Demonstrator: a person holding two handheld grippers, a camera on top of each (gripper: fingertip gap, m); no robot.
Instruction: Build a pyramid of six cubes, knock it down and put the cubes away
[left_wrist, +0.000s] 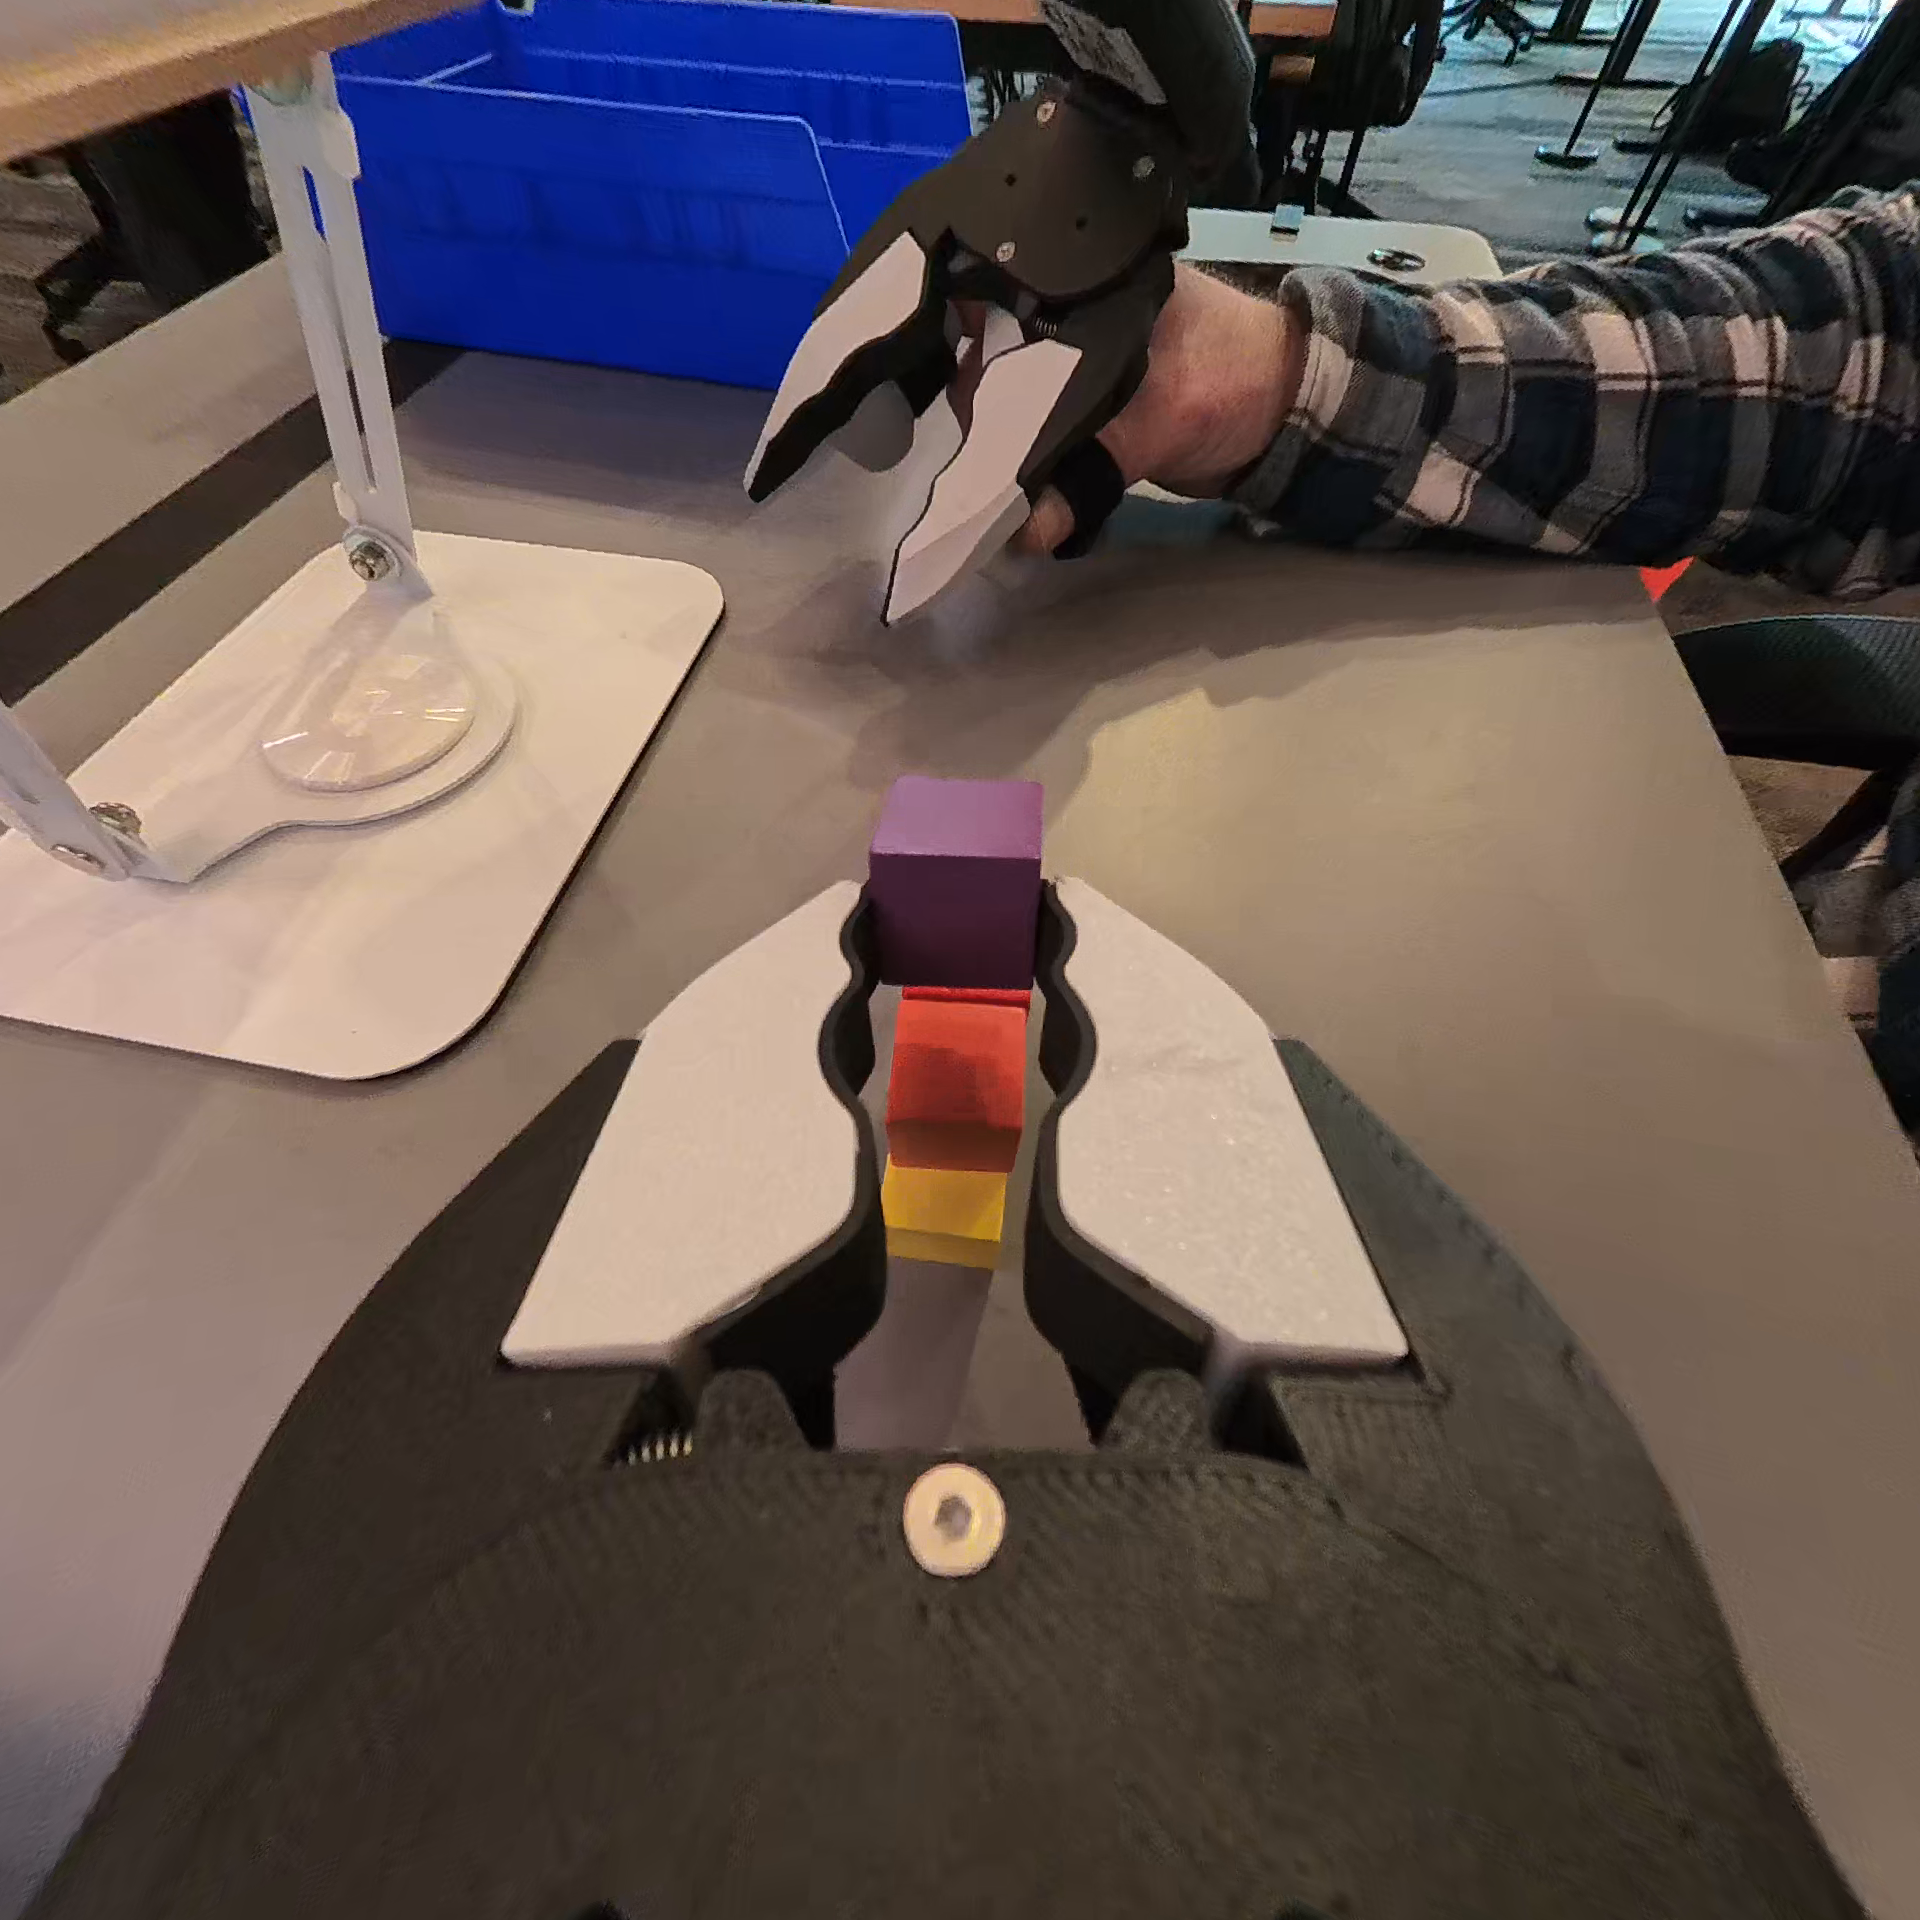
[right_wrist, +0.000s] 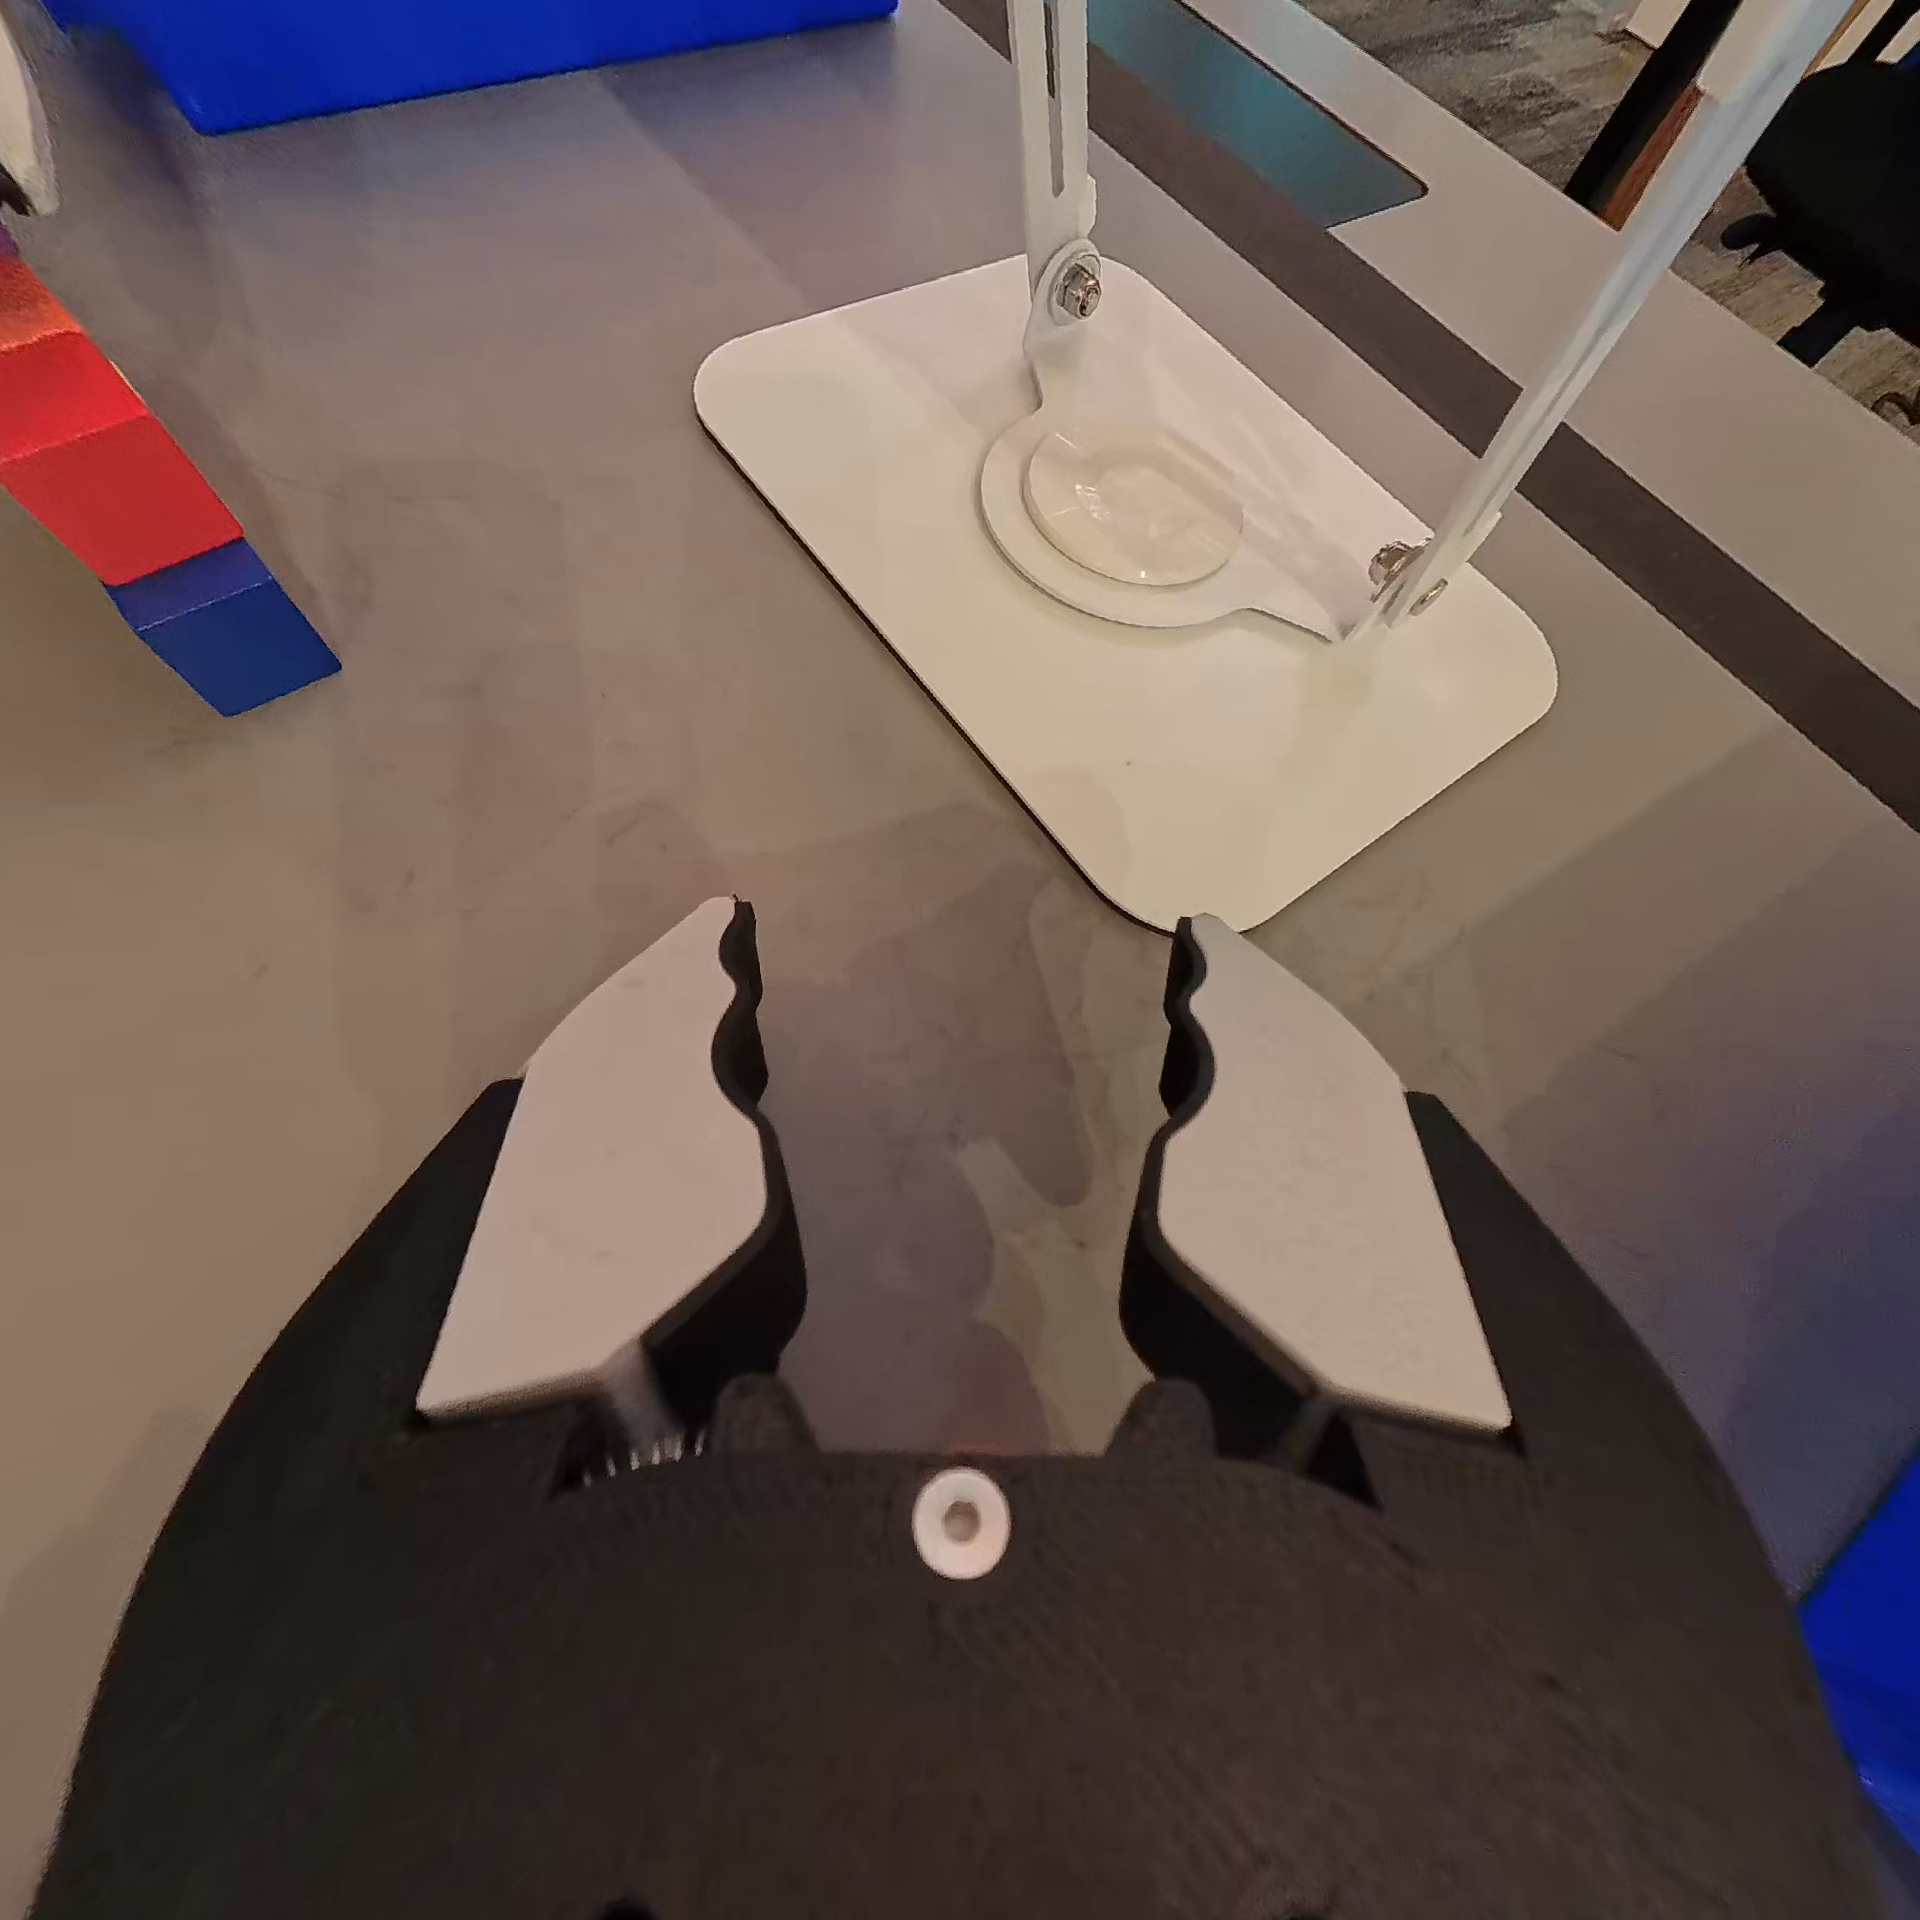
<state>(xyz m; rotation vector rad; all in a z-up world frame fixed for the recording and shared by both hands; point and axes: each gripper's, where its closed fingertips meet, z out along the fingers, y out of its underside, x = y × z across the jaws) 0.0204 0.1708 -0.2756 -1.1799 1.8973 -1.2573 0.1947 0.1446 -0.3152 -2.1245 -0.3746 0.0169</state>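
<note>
In the left wrist view my left gripper (left_wrist: 956, 894) is shut on a purple cube (left_wrist: 956, 883), with both pads against its sides. It holds the cube over a stack on the grey table (left_wrist: 1351, 831). An orange-red cube (left_wrist: 956, 1081) and a yellow cube (left_wrist: 943, 1210) show below, between my fingers. In the right wrist view the stack stands at the left edge, with a red cube (right_wrist: 114, 488) above a blue cube (right_wrist: 229, 634). My right gripper (right_wrist: 961, 925) is open and empty above bare table. It also shows in the left wrist view (left_wrist: 821, 551), held by a hand, beyond the stack.
A blue bin (left_wrist: 623, 208) stands at the back of the table and also shows in the right wrist view (right_wrist: 468, 42). A white stand with a flat base plate (left_wrist: 416, 779) sits left of the stack, and its base (right_wrist: 1143, 727) lies just ahead of my right gripper. The table's right edge (left_wrist: 1766, 831) is near.
</note>
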